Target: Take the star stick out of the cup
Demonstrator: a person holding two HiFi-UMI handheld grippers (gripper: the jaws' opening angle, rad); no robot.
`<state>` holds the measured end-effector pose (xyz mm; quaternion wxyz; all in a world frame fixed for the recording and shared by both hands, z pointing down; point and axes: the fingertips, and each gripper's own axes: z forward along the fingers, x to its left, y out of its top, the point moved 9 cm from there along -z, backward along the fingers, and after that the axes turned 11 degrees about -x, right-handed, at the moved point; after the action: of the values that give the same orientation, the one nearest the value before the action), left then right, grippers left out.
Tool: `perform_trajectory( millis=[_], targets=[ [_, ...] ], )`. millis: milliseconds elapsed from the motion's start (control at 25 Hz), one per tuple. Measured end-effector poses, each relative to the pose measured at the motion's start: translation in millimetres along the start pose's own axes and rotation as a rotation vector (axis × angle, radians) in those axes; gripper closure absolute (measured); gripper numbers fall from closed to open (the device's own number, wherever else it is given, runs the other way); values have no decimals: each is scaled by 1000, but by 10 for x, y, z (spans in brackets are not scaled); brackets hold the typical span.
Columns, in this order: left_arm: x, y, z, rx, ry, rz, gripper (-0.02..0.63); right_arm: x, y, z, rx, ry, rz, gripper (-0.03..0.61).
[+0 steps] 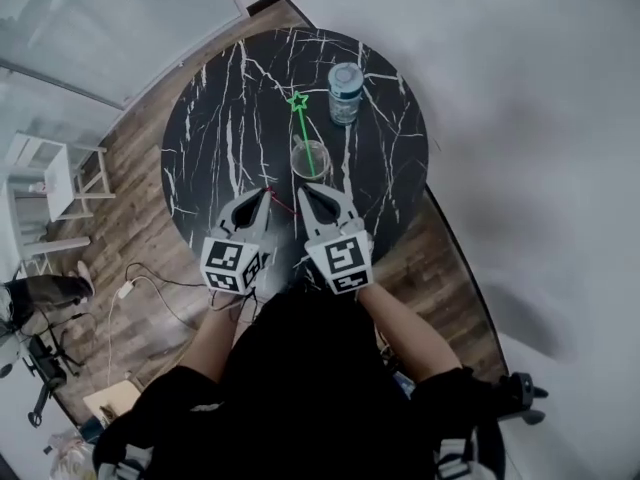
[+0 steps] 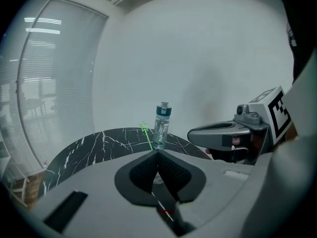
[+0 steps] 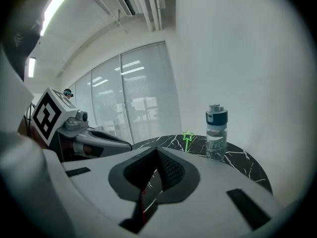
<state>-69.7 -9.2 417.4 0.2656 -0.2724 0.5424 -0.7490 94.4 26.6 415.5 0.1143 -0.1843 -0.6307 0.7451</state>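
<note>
A clear cup (image 1: 310, 159) stands near the middle of the round black marble table (image 1: 220, 128). A green star stick (image 1: 303, 128) leans out of it, star end pointing away from me. My left gripper (image 1: 264, 196) and right gripper (image 1: 306, 194) hover side by side just short of the cup, both shut with nothing between the jaws. In the left gripper view the star stick (image 2: 147, 135) rises beyond the left gripper (image 2: 157, 153). In the right gripper view the star (image 3: 187, 136) shows past the right gripper (image 3: 157, 150). The jaws hide the cup in both gripper views.
A clear bottle with a teal cap (image 1: 345, 93) stands on the table behind and to the right of the cup, also the bottle (image 2: 162, 125) and the bottle (image 3: 216, 133). A white chair (image 1: 55, 178) and cables lie on the wooden floor at the left. A wall rises beyond the table.
</note>
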Motion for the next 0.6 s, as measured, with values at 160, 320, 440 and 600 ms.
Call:
perform_trajectory(
  millis=[160, 320, 440, 600],
  targets=[
    [-113, 52, 184, 11, -26, 15, 615, -196, -3, -85, -4, -28, 13, 581],
    [-205, 79, 366, 24, -48, 27, 615, -381, -52, -149, 1, -57, 34, 581],
    [-256, 96, 485, 37, -53, 33, 615, -489, -66, -184, 6, -62, 45, 581],
    [-248, 102, 667, 56, -47, 28, 615, -634, -107, -151, 18, -62, 52, 581]
  ],
)
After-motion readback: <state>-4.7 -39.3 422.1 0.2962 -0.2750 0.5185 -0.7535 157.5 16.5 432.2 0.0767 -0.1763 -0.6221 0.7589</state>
